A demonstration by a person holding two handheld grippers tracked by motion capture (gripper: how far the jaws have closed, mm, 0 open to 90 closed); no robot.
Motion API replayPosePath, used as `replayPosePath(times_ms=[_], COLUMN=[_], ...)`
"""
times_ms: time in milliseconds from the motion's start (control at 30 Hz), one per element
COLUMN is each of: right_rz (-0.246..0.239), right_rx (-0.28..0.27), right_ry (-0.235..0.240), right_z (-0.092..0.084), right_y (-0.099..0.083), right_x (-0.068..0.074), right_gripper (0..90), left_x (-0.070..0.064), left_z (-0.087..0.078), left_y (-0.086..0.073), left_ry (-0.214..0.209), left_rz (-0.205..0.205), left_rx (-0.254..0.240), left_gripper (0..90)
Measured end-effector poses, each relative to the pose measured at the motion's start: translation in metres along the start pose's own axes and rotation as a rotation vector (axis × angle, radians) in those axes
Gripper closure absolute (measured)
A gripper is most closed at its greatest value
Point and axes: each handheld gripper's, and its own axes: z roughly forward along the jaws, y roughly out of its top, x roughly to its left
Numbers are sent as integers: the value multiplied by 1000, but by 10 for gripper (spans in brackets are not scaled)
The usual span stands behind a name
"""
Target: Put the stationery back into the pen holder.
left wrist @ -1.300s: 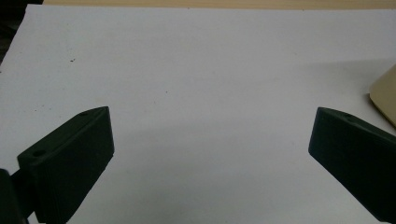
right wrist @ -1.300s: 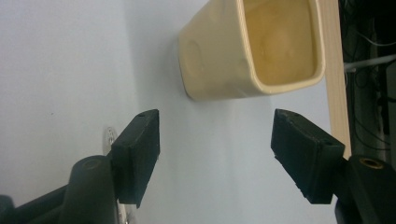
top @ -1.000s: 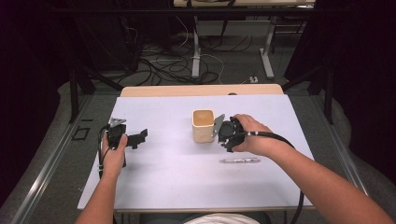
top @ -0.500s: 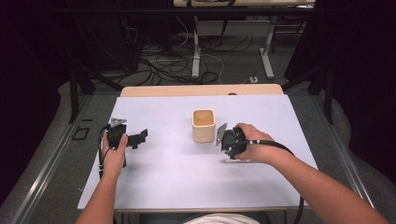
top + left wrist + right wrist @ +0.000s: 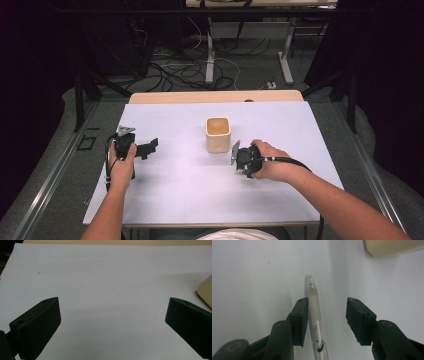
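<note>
On the white surface (image 5: pixel 190 190), the right gripper (image 5: pixel 327 315) has been lowered over the pen (image 5: pixel 315 315), jaws just closing around it but not yet clamped. The left gripper (image 5: pixel 112 315) is held open.

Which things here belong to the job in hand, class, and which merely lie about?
In the job:
- clear pen, lying between the jaws of the right gripper, which have just been closing
- beige cup

Lying about:
- left gripper, open, idle
- cables on the floor
</note>
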Motion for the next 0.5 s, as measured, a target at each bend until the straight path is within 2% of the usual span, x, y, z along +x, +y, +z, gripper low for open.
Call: replayPosePath(times_ms=[200, 300, 333, 500], right_rz=[-13, -34, -23, -60], right_rx=[14, 12, 14, 32], right_ry=[12, 8, 9, 13], right_z=[7, 11, 11, 17], right_y=[1, 1, 1, 2], right_x=[3, 3, 5, 7], right_gripper=[548, 577, 581, 619], left_x=[0, 0, 0, 0], left_z=[0, 0, 0, 0], left_y=[0, 0, 0, 0], left_ry=[-3, -2, -1, 0], left_rz=[4, 2, 1, 1], left_rx=[1, 0, 0, -1], left_gripper=[1, 1, 1, 1])
